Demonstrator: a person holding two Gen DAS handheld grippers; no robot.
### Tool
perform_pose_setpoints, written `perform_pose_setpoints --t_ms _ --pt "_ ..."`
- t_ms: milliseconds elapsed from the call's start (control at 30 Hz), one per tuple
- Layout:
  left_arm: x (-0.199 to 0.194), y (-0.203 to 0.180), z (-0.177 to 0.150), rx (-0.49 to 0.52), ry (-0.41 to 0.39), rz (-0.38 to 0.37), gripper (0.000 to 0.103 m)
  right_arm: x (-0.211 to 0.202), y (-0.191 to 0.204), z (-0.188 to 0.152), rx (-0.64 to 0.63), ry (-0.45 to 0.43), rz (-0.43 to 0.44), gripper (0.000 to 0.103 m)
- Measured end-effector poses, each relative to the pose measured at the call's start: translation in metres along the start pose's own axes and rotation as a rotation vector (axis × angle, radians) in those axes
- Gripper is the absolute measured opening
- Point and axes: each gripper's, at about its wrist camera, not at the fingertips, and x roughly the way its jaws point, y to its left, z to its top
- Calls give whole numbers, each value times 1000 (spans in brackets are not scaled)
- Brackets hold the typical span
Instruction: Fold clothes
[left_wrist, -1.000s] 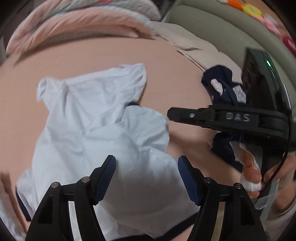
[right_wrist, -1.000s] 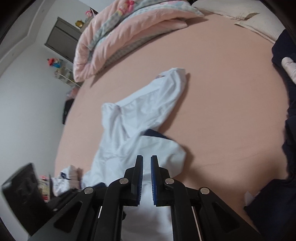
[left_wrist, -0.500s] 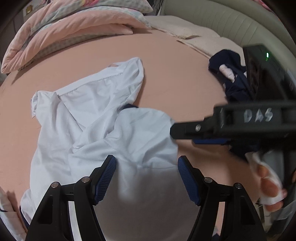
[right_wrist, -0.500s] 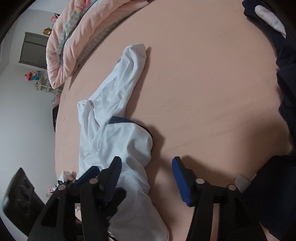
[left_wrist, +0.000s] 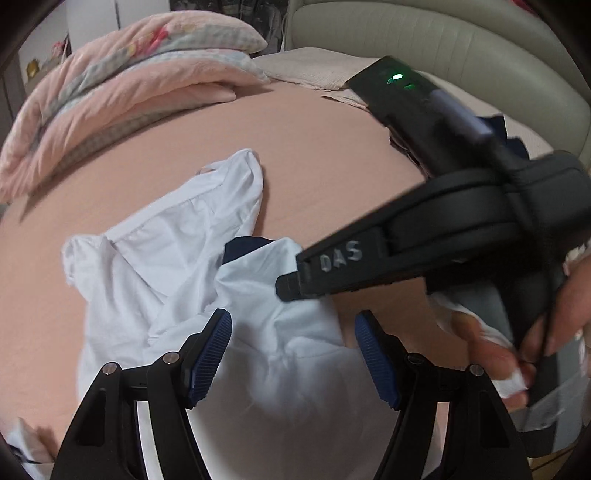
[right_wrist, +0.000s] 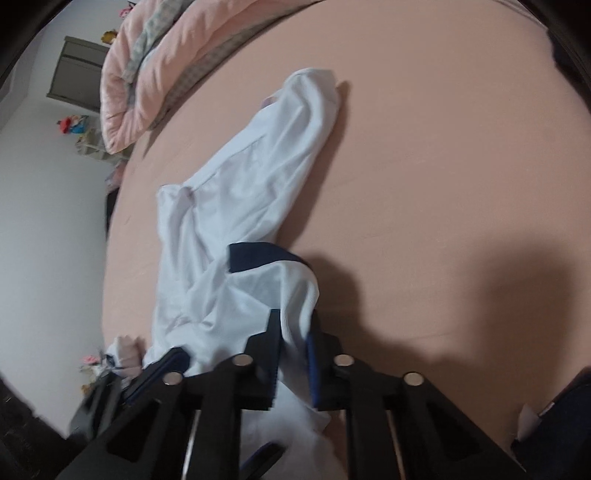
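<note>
Pinching white shirt edge — right hand-held gripper.

The shirt is white with a navy trim band. It lies on a bed with a plain salmon-pink sheet. The quilt is pink with checked and floral patches. Both hand-held grippers are black with blue ribbed pads.

White shirt's near end hidden behind fingers
</note>
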Motion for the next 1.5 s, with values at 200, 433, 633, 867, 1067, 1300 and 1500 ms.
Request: perform_pose_setpoints --t_ms 200,433,633,867,1067,1300,1500 --pt "1 -4 -5 57 -28 24 49 -9 12 -4 -73 -27 -21 6" --pt "-1 -5 -1 55 -57 49 16 -27 17 -2 -65 -59 33 6" --pt "9 -4 2 27 -14 53 19 -27 16 -1 -47 -57 42 6" --pt "27 4 4 -44 54 15 53 -30 13 -1 -28 -39 108 6" --pt "40 10 6 -103 95 -15 59 -32 20 -6 -38 -25 151 6" --pt "63 22 7 -151 95 3 60 -33 16 -12 -11 -12 178 6" --pt "61 27 2 -221 66 2 31 -31 16 -16 -22 -6 168 6"
